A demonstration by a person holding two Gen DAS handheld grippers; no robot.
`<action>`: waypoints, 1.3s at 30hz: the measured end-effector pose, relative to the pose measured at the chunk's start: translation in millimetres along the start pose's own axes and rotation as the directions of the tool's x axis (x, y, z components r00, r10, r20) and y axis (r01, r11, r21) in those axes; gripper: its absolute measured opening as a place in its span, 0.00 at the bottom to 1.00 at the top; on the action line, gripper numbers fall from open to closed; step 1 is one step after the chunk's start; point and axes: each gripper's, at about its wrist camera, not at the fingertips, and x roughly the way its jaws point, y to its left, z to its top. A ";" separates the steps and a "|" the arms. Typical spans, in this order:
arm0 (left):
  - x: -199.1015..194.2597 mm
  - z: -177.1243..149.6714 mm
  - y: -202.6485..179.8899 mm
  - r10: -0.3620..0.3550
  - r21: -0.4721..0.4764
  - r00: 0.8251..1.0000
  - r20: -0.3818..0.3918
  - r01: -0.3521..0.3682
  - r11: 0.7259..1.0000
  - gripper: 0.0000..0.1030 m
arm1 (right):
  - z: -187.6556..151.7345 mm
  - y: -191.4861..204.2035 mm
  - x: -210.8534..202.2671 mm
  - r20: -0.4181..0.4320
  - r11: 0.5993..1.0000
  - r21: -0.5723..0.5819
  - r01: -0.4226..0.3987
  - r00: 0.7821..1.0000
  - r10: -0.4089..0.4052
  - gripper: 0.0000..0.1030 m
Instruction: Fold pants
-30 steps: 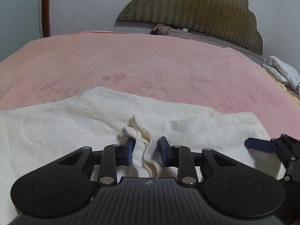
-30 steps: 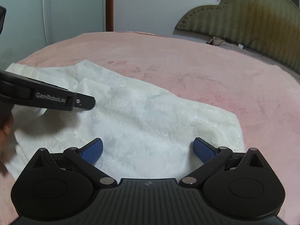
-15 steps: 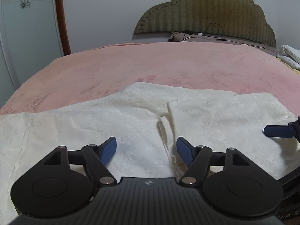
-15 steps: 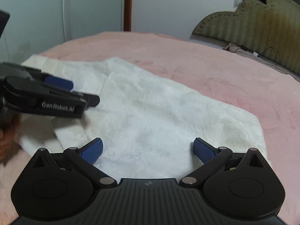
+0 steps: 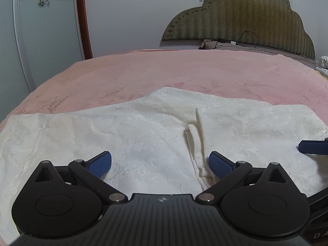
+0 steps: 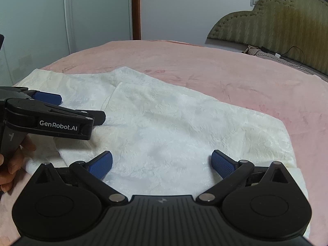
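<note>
The cream pants (image 5: 143, 135) lie spread across the near part of the pink bed (image 5: 184, 75), with one end already turned over the middle, its folded edge (image 5: 197, 131) running toward the left tongs (image 5: 160, 163). Both pairs of tongs hang just above the cloth with their blue pads wide apart, holding nothing; the right tongs (image 6: 162, 162) hover over the doubled part. The long single layer out to the left looks like the next piece to bring in. To do that well, I would reach for its far corners, pinch both layers of fabric together, lift only enough to clear the bed, and lay the edge flush with the existing fold, smoothing ripples outward. A green headboard (image 5: 235, 16) stands beyond.
</note>
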 end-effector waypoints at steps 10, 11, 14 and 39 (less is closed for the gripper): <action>1.1 -1.7 7.2 -0.022 -0.035 1.000 -0.003 0.022 0.999 1.00 | -0.1 -0.4 0.3 0.000 1.000 0.000 0.000 1.000 0.000 1.00; 0.8 -1.8 7.5 -0.022 -0.036 1.000 -0.003 0.022 0.999 1.00 | -0.1 -0.4 0.3 0.000 1.000 0.000 0.000 1.000 0.000 1.00; 0.9 -1.8 7.7 -0.023 -0.036 1.000 -0.003 0.023 0.999 1.00 | -0.2 -0.5 0.4 0.000 1.000 0.001 -0.001 1.000 0.001 1.00; -38.1 -20.5 60.4 0.057 -0.041 0.996 -0.068 -0.060 0.997 1.00 | 3.3 25.9 -7.6 0.044 0.996 -0.021 0.092 0.995 -0.091 1.00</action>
